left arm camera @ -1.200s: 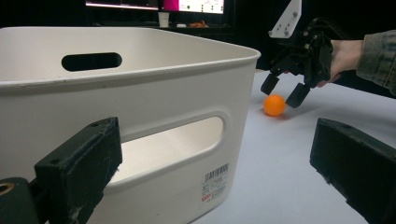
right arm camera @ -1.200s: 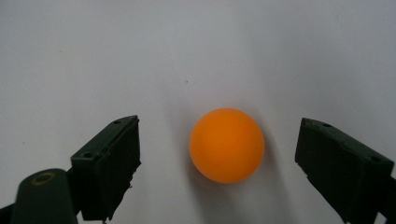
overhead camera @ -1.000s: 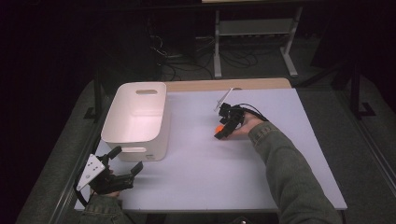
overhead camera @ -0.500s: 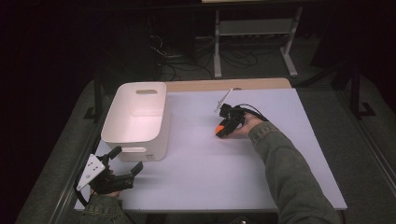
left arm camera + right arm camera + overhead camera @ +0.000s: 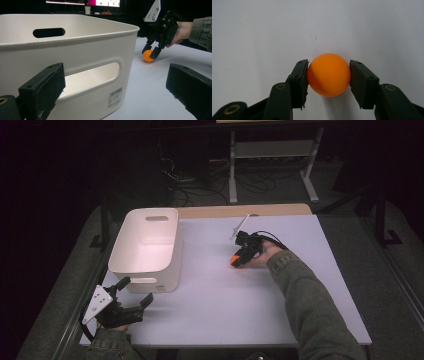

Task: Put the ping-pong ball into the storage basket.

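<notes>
Ball: orange ball (image 5: 329, 74), smooth and round, so no long axis or facing to tell.
Ball's place: on the table (image 5: 225, 290), between the right gripper's (image 5: 241, 257) jaws.
Right gripper: jaws have just been closing; black pads now pinch the ball on both sides.
Left gripper (image 5: 131, 294): jaws spread, nothing between them, just before the bin.
Bin: white plastic bin (image 5: 75, 55), rounded corners, slot handles, matte.
Table top: pale, flat, smooth.

Between my black right tongs (image 5: 328, 75) sits a plain orange ball (image 5: 329, 74); counter (image 5: 210, 300) pale lilac-white, bin (image 5: 145, 251) by my left tongs (image 5: 134, 292) white.
</notes>
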